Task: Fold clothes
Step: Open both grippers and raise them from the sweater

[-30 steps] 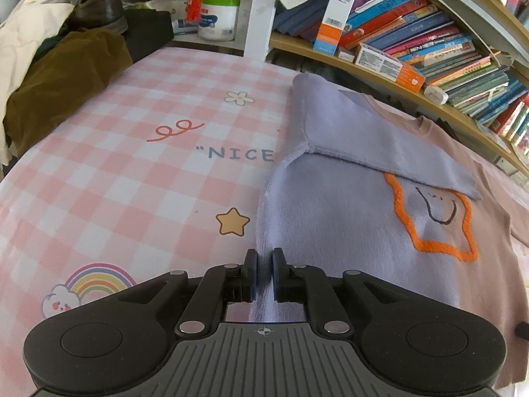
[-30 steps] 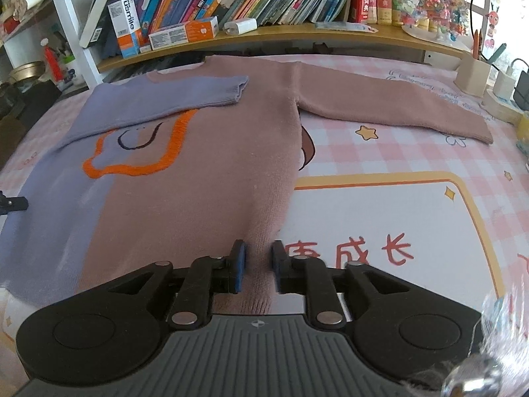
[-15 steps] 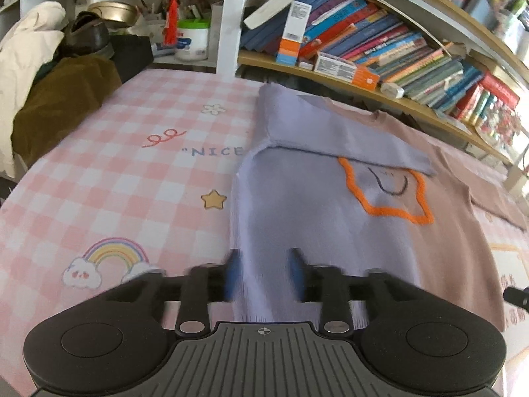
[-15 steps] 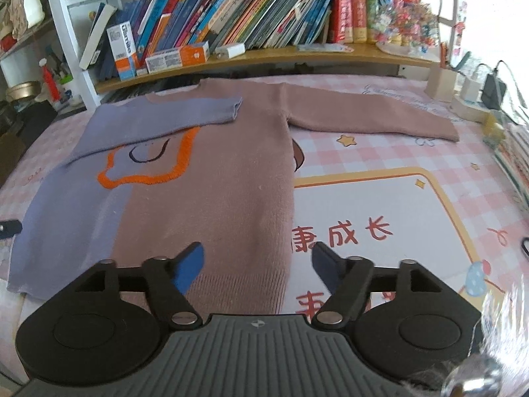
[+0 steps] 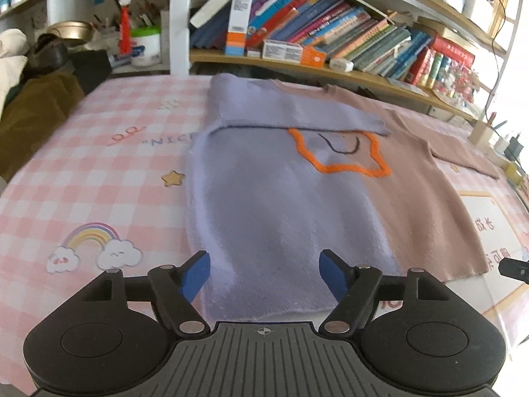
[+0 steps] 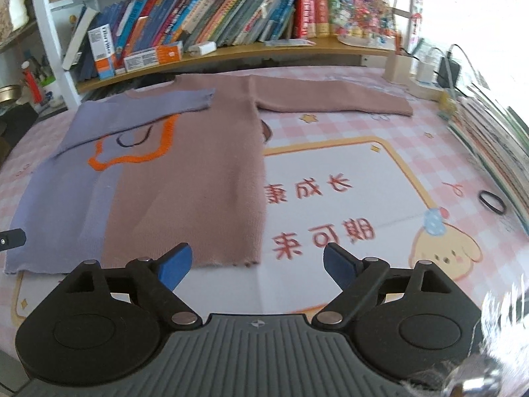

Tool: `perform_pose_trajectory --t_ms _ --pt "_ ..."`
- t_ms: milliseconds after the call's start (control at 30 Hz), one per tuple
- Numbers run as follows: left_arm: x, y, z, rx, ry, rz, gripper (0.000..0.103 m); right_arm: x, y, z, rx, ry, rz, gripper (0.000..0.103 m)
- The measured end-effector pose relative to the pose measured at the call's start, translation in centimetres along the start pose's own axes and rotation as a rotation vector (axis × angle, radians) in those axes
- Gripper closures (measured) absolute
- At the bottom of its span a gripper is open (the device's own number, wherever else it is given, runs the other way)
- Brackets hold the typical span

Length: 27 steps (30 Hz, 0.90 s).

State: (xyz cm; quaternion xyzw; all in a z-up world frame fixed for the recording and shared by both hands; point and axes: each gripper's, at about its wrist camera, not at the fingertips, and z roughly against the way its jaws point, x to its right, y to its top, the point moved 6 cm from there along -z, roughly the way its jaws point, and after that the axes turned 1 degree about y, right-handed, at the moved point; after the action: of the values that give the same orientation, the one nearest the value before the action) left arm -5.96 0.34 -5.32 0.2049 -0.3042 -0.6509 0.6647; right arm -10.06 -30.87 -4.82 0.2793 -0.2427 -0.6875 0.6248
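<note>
A lilac and dusty-pink sweater (image 5: 281,198) with an orange star outline lies flat on the pink checked table cover (image 5: 82,172). Its lilac sleeve (image 5: 291,109) is folded across the chest. The pink sleeve (image 6: 334,99) lies stretched out to the right. My left gripper (image 5: 264,269) is open and empty, raised above the lilac hem. My right gripper (image 6: 256,263) is open and empty, just before the pink hem (image 6: 211,258) at the sweater's lower right corner.
A bookshelf (image 6: 215,33) runs along the table's far edge. Clothes are piled at the far left (image 5: 29,99). A pen holder and chargers (image 6: 423,69) stand at the back right. A black hair tie (image 6: 492,201) lies on the cover near stacked books.
Both grippers were shut at the sweater's hem; they have opened, let go, and pulled back and up. The sweater now lies flat.
</note>
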Motion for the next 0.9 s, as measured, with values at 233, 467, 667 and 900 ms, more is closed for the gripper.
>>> perform_pose_trajectory --t_ms 233,467,667,900 --pt "1.3 0.4 -0.4 0.007 -0.010 0.003 0.019 1.4 0.3 0.2 0.005 -0.019 -0.012 0.007" --pt "2.9 0.8 -0.9 0.004 0.034 0.026 0.013 5.3 2.1 -1.2 0.007 -0.003 -0.100 0.007" --pt "4.8 1.1 -1.1 0.013 0.135 0.101 0.013 8.9 5.0 -4.0 0.002 0.057 -0.103 0.007" --pt "10.5 0.7 -1.5 0.017 0.229 0.140 0.012 14.4 9.1 -7.0 0.016 0.128 -0.048 0.007"
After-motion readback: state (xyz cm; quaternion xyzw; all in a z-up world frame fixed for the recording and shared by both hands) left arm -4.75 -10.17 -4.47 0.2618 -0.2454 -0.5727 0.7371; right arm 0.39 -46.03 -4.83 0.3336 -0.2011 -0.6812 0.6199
